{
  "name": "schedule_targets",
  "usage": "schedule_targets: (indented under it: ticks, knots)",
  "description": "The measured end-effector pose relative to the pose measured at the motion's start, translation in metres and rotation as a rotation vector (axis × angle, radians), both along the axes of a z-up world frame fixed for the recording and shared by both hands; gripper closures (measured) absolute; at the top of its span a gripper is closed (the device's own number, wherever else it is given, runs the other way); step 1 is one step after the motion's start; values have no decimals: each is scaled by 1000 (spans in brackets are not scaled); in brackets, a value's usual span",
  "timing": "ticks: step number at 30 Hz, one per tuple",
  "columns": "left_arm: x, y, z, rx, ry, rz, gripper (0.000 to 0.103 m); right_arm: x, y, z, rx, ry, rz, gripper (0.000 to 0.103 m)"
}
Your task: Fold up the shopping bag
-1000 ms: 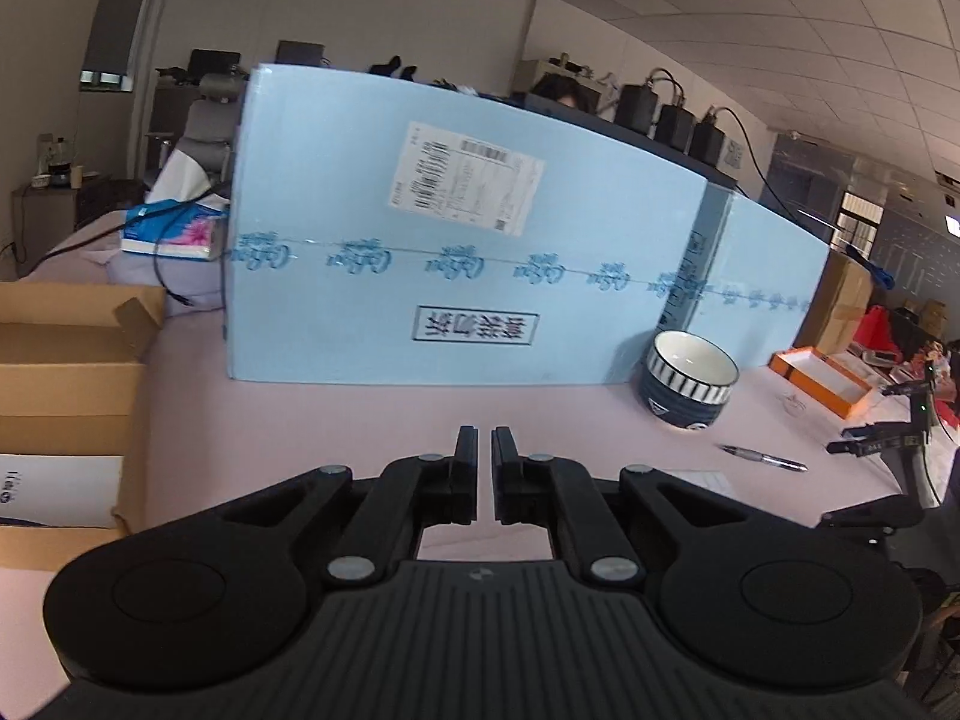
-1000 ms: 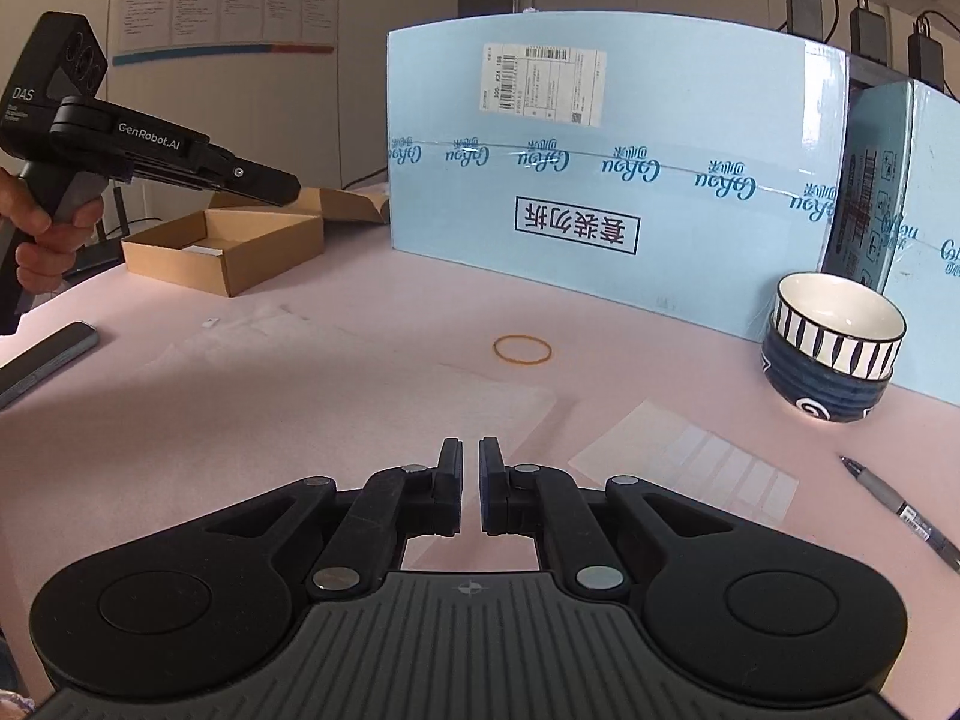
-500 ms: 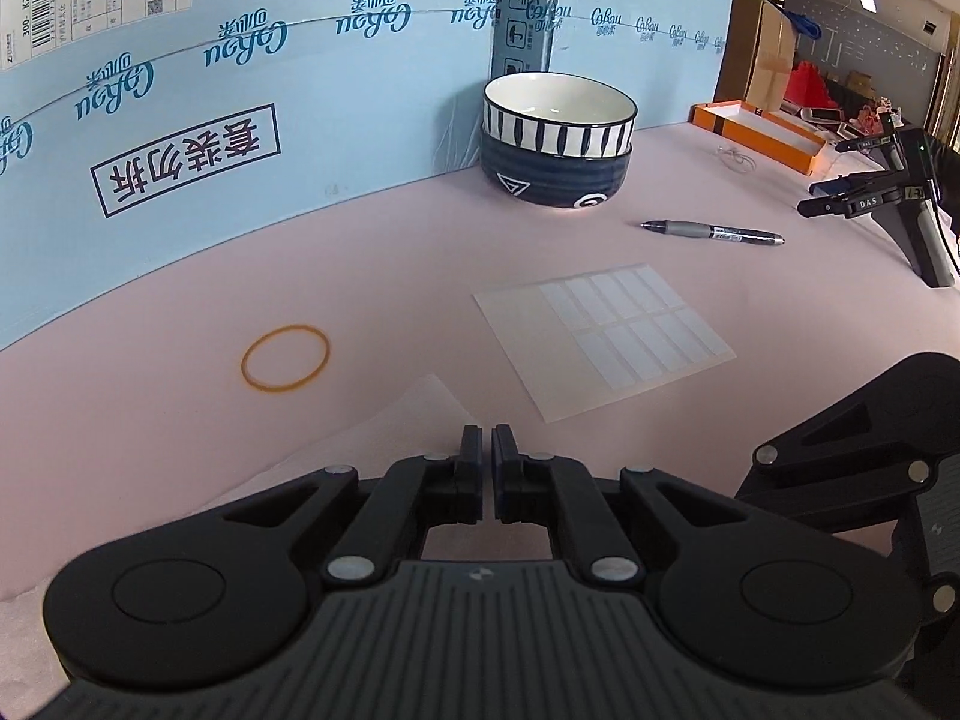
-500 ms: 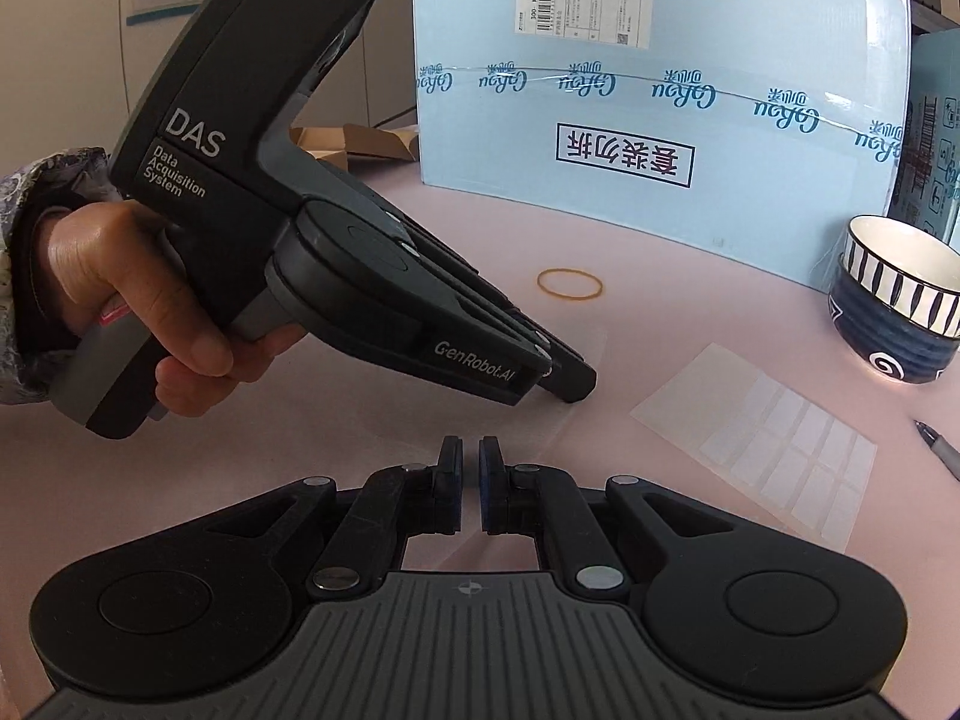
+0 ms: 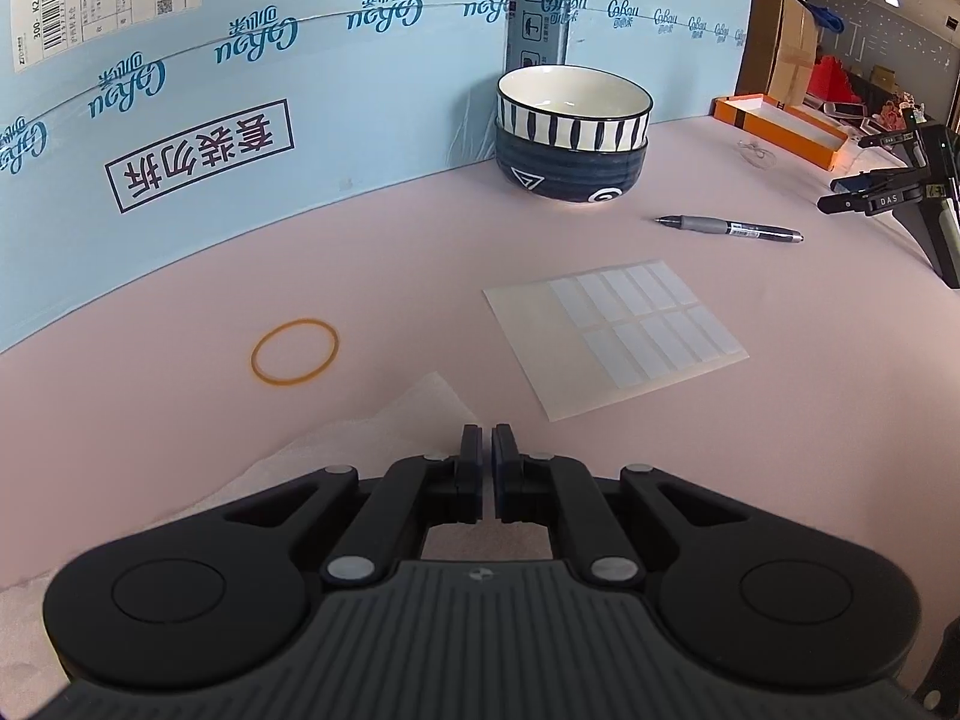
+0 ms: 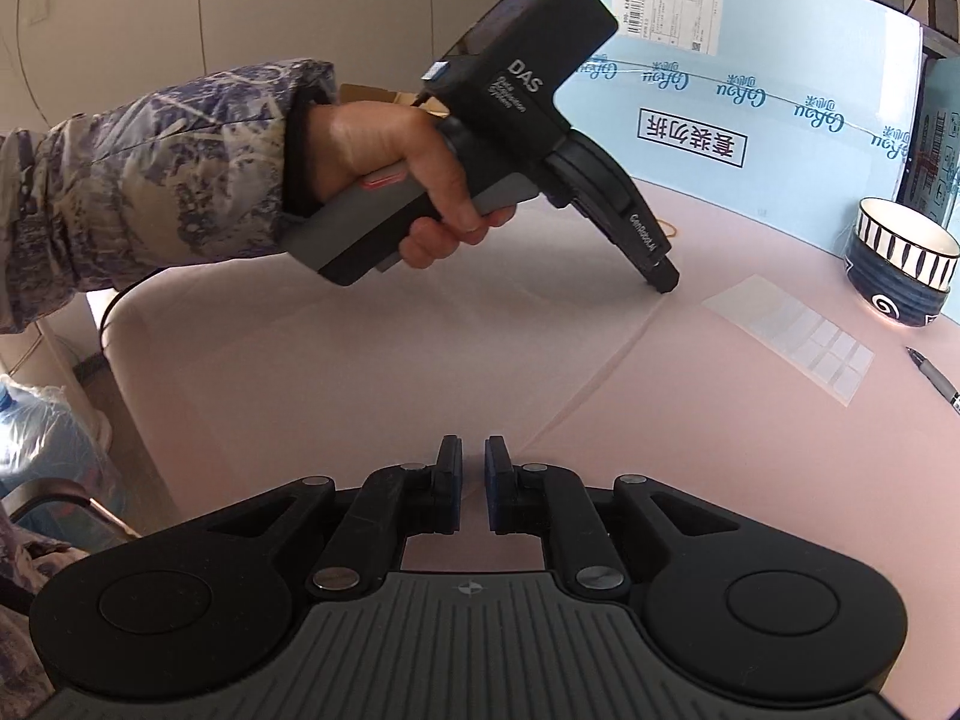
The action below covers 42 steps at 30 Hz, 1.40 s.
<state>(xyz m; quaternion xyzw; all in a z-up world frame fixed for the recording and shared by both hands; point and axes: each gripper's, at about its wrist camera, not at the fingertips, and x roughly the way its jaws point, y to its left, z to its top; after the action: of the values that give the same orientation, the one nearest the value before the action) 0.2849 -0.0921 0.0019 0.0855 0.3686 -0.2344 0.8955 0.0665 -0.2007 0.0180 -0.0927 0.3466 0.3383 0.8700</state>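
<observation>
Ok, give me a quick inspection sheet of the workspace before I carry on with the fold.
Surface: pink table, flat and dry.
Job's things: translucent shopping bag lies flat on the table, one corner by the left tool.
Clutter: rubber band, label sheet, pen, two stacked bowls.
Grippers: left tool shut, tip down at the bag's corner; right tool opening, nothing between its pads.
Cables: one dark cable off the table's left edge.
Surroundings: blue cartons behind, orange tray, spare gripper on a stand.
</observation>
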Motion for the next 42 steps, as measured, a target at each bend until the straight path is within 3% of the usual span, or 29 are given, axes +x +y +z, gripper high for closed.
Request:
schedule_targets:
  ticks: [8,12,15,18,22,24,28,31,39,42]
  knots:
    - [-2,-3,-1,6,-15,28,99,-40,10,12,-71,-18,29,94]
    - [-4,-3,0,7,-30,39,98,-53,2,23,-77,-34,-24,92]
    - [-8,2,9,-9,-41,39,98,-54,-20,35,70,-12,-139,89]
    - [-32,23,41,-98,-112,31,98,-49,-42,27,275,101,-224,89]
    - [-97,61,73,-116,-220,26,97,-41,-54,3,446,252,-286,89]
    - [-132,82,70,-98,-215,40,97,-34,-56,-5,491,301,-318,89]
    - [-186,118,43,-115,-130,62,97,-15,-60,-20,587,412,-391,87]
    - [-208,129,25,-110,-131,93,97,-5,-59,-24,611,467,-425,87]
    - [-215,139,-1,-199,-84,158,96,-9,-47,-15,540,440,-452,86]
    - [-221,140,-4,-175,-86,200,86,-8,-45,-15,514,427,-444,86]
